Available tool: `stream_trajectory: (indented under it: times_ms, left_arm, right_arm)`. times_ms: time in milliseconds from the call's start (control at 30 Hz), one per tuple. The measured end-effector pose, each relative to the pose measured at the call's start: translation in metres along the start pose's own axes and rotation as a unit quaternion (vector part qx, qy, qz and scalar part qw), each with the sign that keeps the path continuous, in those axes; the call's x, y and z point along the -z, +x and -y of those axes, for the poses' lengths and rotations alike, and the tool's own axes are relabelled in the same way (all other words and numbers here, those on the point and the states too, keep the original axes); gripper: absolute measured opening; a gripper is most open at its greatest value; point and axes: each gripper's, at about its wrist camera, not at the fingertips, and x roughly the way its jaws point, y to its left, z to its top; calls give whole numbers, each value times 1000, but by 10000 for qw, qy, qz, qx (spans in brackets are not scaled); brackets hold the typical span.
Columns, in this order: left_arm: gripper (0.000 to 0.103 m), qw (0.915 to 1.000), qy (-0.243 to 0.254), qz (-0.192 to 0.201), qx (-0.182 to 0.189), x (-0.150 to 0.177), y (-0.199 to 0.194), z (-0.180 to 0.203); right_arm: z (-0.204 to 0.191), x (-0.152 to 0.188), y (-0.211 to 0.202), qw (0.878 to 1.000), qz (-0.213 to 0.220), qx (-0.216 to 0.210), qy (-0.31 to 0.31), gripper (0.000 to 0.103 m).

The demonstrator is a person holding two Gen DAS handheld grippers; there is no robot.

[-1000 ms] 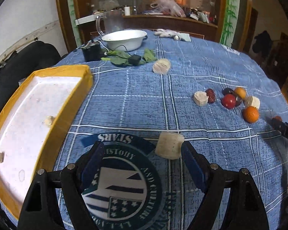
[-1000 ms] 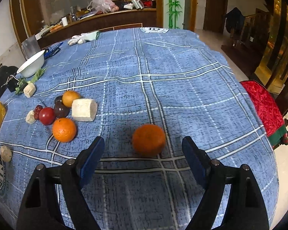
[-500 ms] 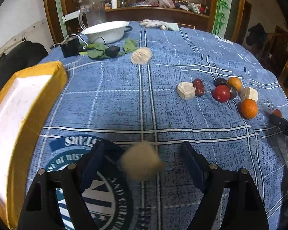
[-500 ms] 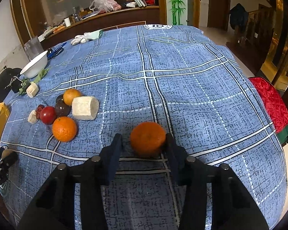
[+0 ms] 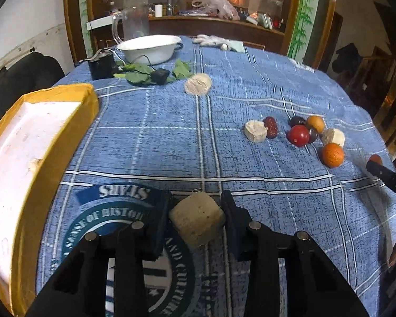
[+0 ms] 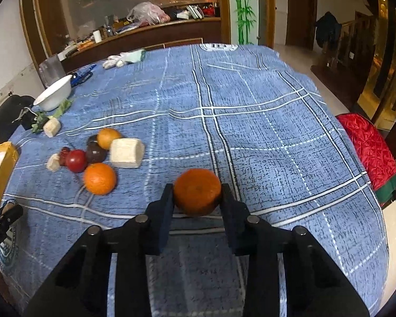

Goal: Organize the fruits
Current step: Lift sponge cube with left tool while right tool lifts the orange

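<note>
Fruits: left gripper [image 5: 196,218] jaws clamp a pale chunk [image 5: 198,219], right gripper [image 6: 196,198] jaws an orange [image 6: 197,191], undersides hidden.

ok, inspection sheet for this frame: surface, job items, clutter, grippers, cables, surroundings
Surface: round table under a blue checked cloth with a printed emblem at the near edge.
Job items: cluster of fruit and pale chunks on the cloth; one more pale chunk by the leaves; yellow-rimmed tray at the left edge.
Clutter: white bowl, green leaves, glass jug, gloves.
Grippers: left gripper shut on a beige chunk; right gripper shut on an orange.
Cables: thin cord running from the black box to a small black block.
Surroundings: wooden counter with a plastic bag; red cushioned chair.
</note>
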Motion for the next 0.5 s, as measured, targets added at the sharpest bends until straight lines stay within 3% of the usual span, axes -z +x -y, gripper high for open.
stream_trajectory:
  times_ms: [500]
  left_arm:
    - [37,9992,-269,285,90,17,-42,-30]
  right_arm:
    - [-52,18,-48,9976,359,-482,-338,36]
